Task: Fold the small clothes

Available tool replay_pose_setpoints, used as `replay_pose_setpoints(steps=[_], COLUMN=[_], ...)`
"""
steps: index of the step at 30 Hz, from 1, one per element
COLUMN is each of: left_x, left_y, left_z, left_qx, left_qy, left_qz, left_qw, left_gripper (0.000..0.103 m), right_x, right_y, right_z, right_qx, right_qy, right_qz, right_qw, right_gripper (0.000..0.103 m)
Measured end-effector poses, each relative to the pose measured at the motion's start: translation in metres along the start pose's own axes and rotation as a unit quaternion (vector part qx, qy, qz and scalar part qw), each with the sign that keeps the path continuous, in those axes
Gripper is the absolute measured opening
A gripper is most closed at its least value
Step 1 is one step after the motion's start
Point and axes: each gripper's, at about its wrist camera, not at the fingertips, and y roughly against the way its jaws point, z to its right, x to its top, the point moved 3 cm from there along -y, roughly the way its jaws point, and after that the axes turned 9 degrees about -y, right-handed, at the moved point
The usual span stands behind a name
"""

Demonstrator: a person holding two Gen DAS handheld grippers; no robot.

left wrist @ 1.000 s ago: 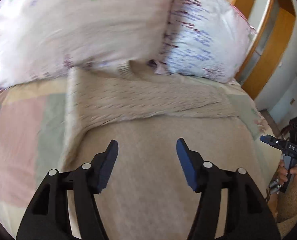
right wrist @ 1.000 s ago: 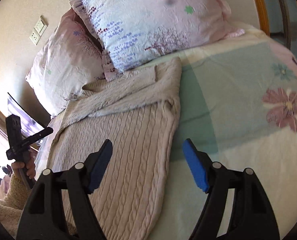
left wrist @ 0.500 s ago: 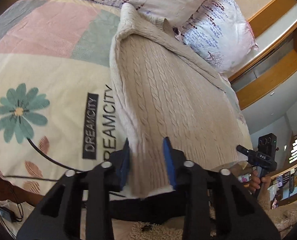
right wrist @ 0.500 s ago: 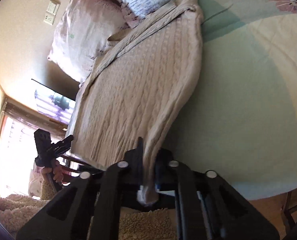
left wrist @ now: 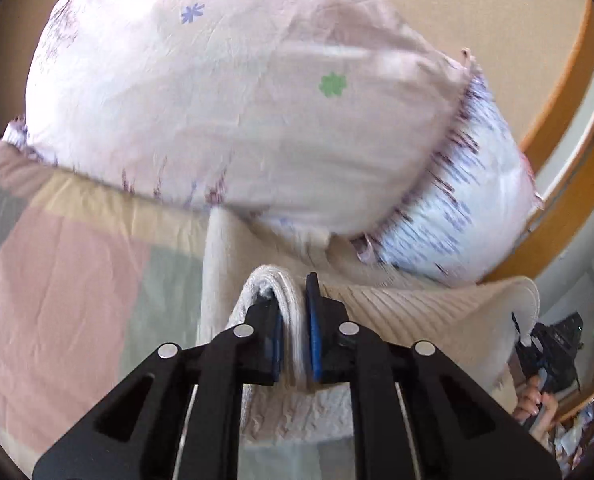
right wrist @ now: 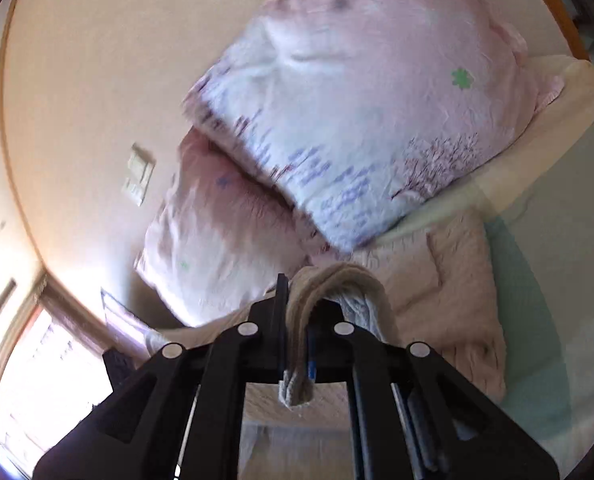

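A beige cable-knit sweater lies on the bed with its top end under the pillows. My left gripper is shut on a bunched hem corner of the sweater, lifted above the bed near the pillows. My right gripper is shut on the other hem corner of the sweater, also lifted. The hem hangs folded over the rest of the sweater. The other gripper shows at the right edge of the left wrist view.
Two floral pillows stand at the head of the bed: a pink one and a white-blue one, also in the right wrist view. A patchwork bedsheet covers the bed. A wall switch and a wooden headboard lie behind.
Both grippers, shut on the hem corners, have lifted and carried the hem from the foot of the bed up toward the pillows, doubling the sweater over itself.
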Motion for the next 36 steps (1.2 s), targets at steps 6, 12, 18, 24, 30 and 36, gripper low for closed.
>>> replay_pose_setpoints(steps=[6,12,18,24,30,36], left_x=[0.016,-0.031,-0.05,-0.054,-0.015,-0.01], left_y=[-0.036,-0.05,-0.075,-0.089,-0.054,-0.137], left_z=[-0.027,-0.072,-0.067,-0.053,0.048,0.22], left_qx=[0.056,-0.018,-0.063,-0.054,-0.185,-0.378], left_qy=[0.024,0.116,0.157,0.172,0.136,0.144], left_qz=[-0.013,-0.084,-0.099,-0.107,-0.049,-0.083], left_qw=[0.9981,0.9895,0.9806,0.9778,0.972,0.911], left_gripper=[0.072,0.072,0.067,0.015,0.013,0.015], right_x=[0.016,0.011,0.003,0.004,0.014,0.032], right_y=[-0.052,-0.033,-0.048,-0.048,-0.032,0.0], right_z=[0.058,0.062,0.058,0.058,0.056,0.053], right_qx=[-0.131,-0.101,-0.104,-0.069,-0.045,-0.02], right_qy=[-0.008,0.026,0.035,0.015,-0.007,0.0], right_qz=[0.03,0.056,0.032,0.017,0.032,0.068], right_qw=[0.991,0.993,0.993,0.997,0.998,0.997], right_gripper=[0.074,0.084,0.084,0.084,0.084,0.084])
